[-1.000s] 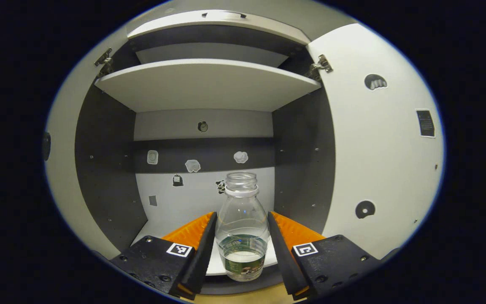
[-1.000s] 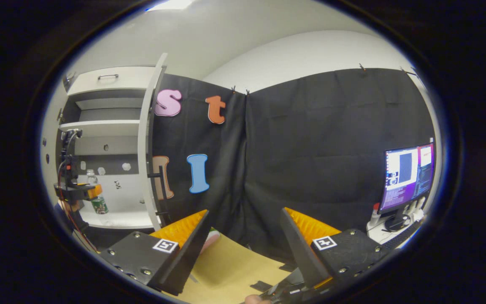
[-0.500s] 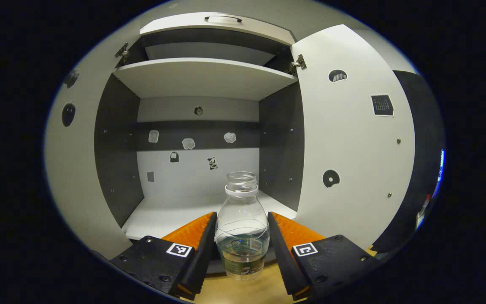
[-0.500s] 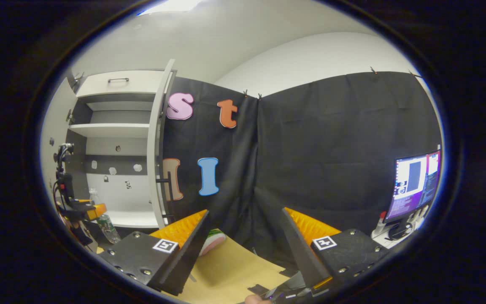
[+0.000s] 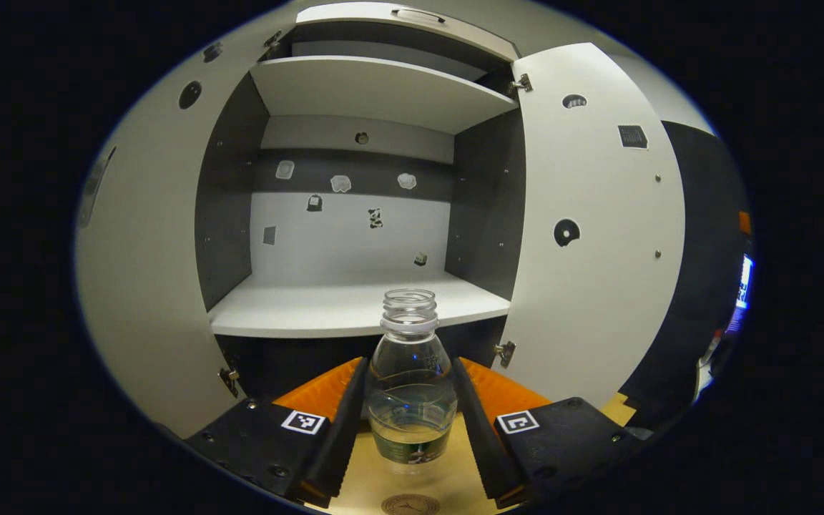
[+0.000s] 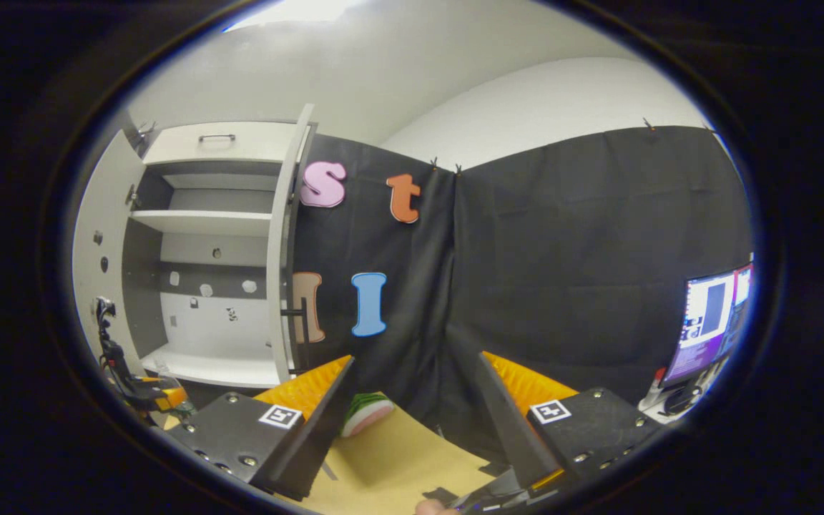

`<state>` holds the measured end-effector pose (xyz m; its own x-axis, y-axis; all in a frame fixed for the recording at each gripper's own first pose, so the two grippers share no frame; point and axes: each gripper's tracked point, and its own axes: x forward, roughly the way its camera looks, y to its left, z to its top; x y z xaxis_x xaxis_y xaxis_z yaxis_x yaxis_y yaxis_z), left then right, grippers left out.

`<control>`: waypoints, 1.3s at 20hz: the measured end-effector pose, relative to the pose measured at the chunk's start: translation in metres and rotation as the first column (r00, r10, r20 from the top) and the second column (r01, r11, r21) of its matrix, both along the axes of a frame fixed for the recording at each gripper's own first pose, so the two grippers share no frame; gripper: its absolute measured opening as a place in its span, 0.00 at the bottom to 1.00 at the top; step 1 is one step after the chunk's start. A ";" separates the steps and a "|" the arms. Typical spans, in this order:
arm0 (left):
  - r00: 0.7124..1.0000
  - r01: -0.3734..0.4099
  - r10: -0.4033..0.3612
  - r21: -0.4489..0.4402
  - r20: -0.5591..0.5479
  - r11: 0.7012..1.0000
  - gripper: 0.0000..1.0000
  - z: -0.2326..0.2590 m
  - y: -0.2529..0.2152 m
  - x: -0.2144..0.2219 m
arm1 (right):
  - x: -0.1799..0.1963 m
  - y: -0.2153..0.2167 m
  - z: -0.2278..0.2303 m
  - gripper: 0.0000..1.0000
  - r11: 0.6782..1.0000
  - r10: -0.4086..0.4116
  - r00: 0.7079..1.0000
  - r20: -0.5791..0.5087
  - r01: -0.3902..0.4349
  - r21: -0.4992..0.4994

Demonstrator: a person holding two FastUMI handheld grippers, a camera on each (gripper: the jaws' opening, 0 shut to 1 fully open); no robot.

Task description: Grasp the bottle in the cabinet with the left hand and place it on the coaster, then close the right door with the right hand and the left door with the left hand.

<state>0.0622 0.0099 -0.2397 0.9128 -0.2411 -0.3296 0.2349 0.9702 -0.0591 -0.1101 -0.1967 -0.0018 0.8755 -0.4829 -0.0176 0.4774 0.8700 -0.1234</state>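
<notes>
Left hand-held gripper (image 5: 410,422) is clamping the bottle (image 5: 410,386), carrying it above the counter (image 5: 455,479), clear of the cabinet (image 5: 355,307). Next: lowering onto the coaster (image 5: 410,505) just below. Right hand-held gripper (image 6: 412,422) is hanging wide, empty.

Bottle out of cabinet, over the table, both doors open.
We see the clear uncapped bottle (image 5: 412,386) upright, part-filled, green label low, above the round coaster (image 5: 410,505). Cabinet (image 5: 355,307) shelves bare; right door (image 5: 598,236) and left door (image 5: 136,236) swung wide.
</notes>
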 end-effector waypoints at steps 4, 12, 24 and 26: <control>0.998 0.050 -0.050 -0.003 -0.025 0.999 0.74 -0.032 0.000 -0.015 | 0.016 0.002 0.002 1.00 1.000 0.020 1.000 0.007 -0.020 -0.003; 0.971 0.042 -0.054 -0.056 -0.233 0.998 0.73 -0.131 0.010 -0.044 | 0.030 0.001 -0.001 1.00 0.999 0.030 1.000 0.005 -0.030 -0.015; 0.946 -0.021 0.000 -0.059 -0.324 0.998 0.73 -0.189 0.023 -0.066 | 0.024 -0.003 -0.009 1.00 1.000 0.013 1.000 -0.011 -0.013 -0.017; 0.951 -0.024 0.005 -0.056 -0.308 0.998 0.73 -0.190 0.023 -0.068 | 0.022 -0.003 -0.011 1.00 1.000 0.011 1.000 -0.015 -0.011 -0.019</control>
<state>-0.0057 0.0325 -0.4299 0.7729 -0.2556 -0.5807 0.1824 0.9661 -0.1825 -0.0877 -0.1993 -0.0127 0.8806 -0.4733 -0.0213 0.4656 0.8728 -0.1467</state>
